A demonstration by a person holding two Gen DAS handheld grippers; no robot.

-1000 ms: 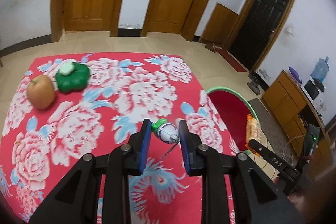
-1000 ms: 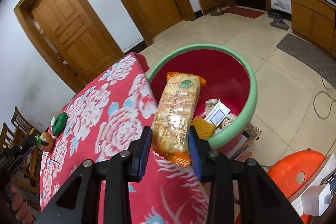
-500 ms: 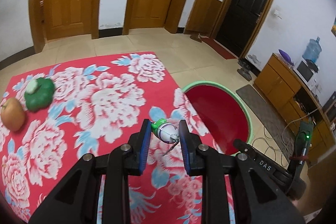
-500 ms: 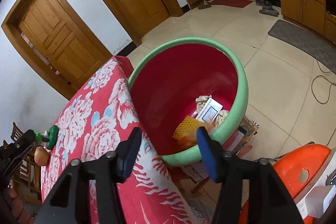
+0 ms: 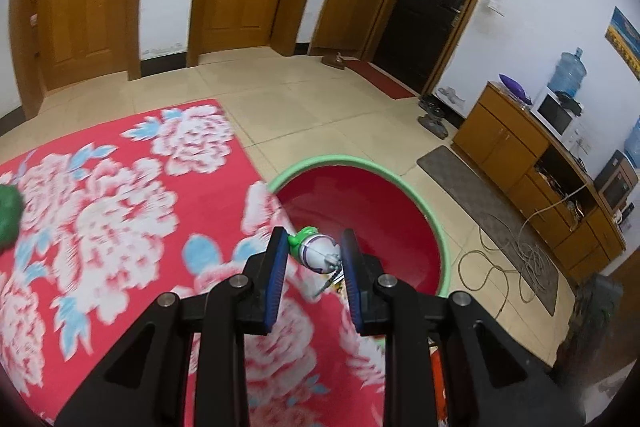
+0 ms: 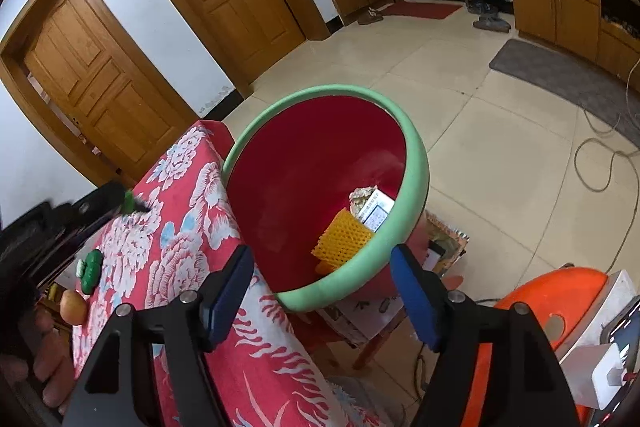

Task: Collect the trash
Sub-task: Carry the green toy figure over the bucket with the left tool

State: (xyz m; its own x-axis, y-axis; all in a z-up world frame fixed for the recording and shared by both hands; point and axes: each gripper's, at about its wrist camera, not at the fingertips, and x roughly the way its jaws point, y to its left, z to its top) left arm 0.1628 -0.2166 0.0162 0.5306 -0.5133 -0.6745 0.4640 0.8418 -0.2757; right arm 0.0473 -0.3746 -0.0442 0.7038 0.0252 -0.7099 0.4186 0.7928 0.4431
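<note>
- While the left gripper (image 5: 313, 259) stayed clamped on a small green-capped bottle (image 5: 314, 251) at the near rim of the red bin (image 5: 360, 163)
- right gripper (image 6: 322, 285) was opening, empty, over that bin

left tongs (image 5: 313, 259) and right tongs (image 6: 322, 289): black angular frames, blue pads (image 5: 277, 277) lining the fingers, silver round screws (image 5: 240, 281) at the joints.
</note>
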